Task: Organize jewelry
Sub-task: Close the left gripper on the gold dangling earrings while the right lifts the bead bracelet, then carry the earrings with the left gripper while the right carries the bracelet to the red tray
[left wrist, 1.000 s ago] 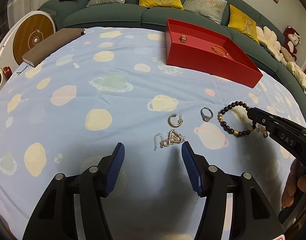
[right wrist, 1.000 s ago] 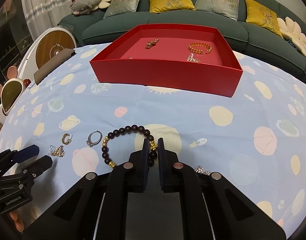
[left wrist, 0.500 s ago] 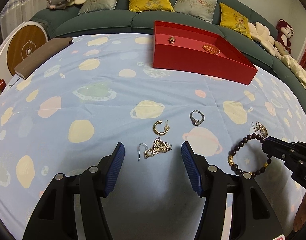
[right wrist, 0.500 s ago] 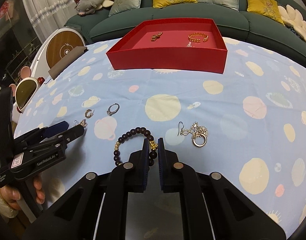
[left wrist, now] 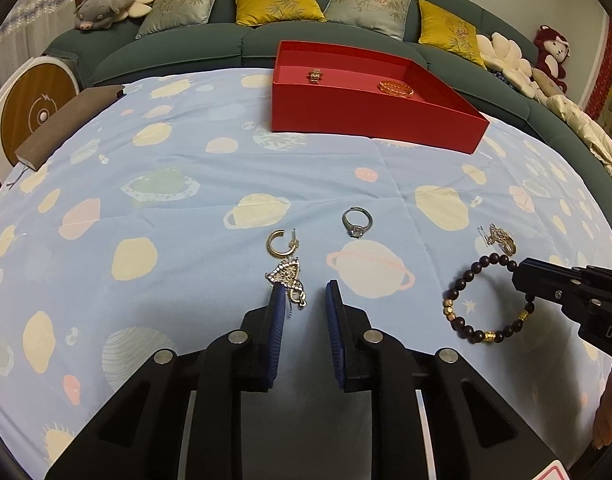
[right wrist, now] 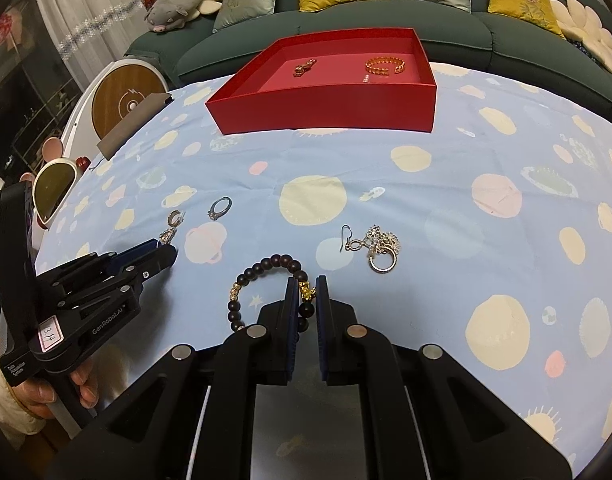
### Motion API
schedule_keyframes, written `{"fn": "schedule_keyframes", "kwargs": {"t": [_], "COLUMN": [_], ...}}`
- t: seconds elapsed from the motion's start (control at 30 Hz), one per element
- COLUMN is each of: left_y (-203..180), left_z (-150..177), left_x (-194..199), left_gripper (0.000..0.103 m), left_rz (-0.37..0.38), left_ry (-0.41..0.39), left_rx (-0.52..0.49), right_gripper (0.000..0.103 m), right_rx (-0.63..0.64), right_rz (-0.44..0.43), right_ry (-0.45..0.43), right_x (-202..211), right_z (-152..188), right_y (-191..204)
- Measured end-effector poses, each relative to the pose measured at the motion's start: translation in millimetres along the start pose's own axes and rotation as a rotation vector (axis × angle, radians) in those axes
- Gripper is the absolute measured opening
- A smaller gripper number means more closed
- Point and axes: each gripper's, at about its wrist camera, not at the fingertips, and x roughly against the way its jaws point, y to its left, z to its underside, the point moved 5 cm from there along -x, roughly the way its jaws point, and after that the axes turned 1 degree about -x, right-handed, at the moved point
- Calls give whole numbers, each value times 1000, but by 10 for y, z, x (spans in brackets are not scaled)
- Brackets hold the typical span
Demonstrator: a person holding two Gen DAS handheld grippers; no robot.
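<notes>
Two grippers work over a blue tablecloth [left wrist: 186, 264] printed with planets, and the red tray [right wrist: 326, 108] at the sofa side serves as the landmark. Inside the tray lie a gold bracelet [right wrist: 386, 66], a small gold clasp piece [right wrist: 304, 68] and a tiny pale item just nearer than the bracelet, too small to identify.

On the near side of the tray, well apart from it, the loose pieces lie on the cloth. The right gripper [right wrist: 307, 294] has its jaws closed on the dark beaded bracelet [right wrist: 262, 288], pinching it at the gold charm and the dark beads beside it, while the rest of the loop rests on the cloth to the left of the fingers. Just beyond and to the right of that gripper, toward the tray, lies a silver flower earring [right wrist: 374, 246] with a hook and a ring.

The left gripper [left wrist: 305, 300] has its jaws partly closed, a gap between the blue pads. The triangular filigree earring [left wrist: 287, 278] lies at the tip of the left pad [left wrist: 277, 312], its chain trailing into the gap; I cannot tell whether the pad touches it. Slightly nearer the tray lies a gold hoop earring [left wrist: 281, 244], and to its right a silver ring [left wrist: 357, 222] with a stone.

Left of the tray, at the cloth's edge, lies a brown notebook [left wrist: 66, 120]. Behind the tray stands a dark green sofa [left wrist: 226, 46] with yellow and grey cushions.
</notes>
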Motion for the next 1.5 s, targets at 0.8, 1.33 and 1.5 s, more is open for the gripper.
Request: {"fn": "schedule_keyframes", "kwargs": {"t": [0.8,1.33,1.5], "left_y": [-57,-333,-406], "left_z": [-52,-385,-559], "left_x": [105,406,467], "left_gripper": [6,6,6], "left_rz": [41,123,144], "left_ry": [-41,-108,-130], "left_rx": [-7,3,15], "right_gripper": [8,8,8], "right_rx": [-5,2,3], "right_rz": [-10,-28,-22], "right_ry": [-25,-139,-184], "right_x": [74,406,519], "right_z": [-63,-402,-540], "right_y": [22,62,46]}}
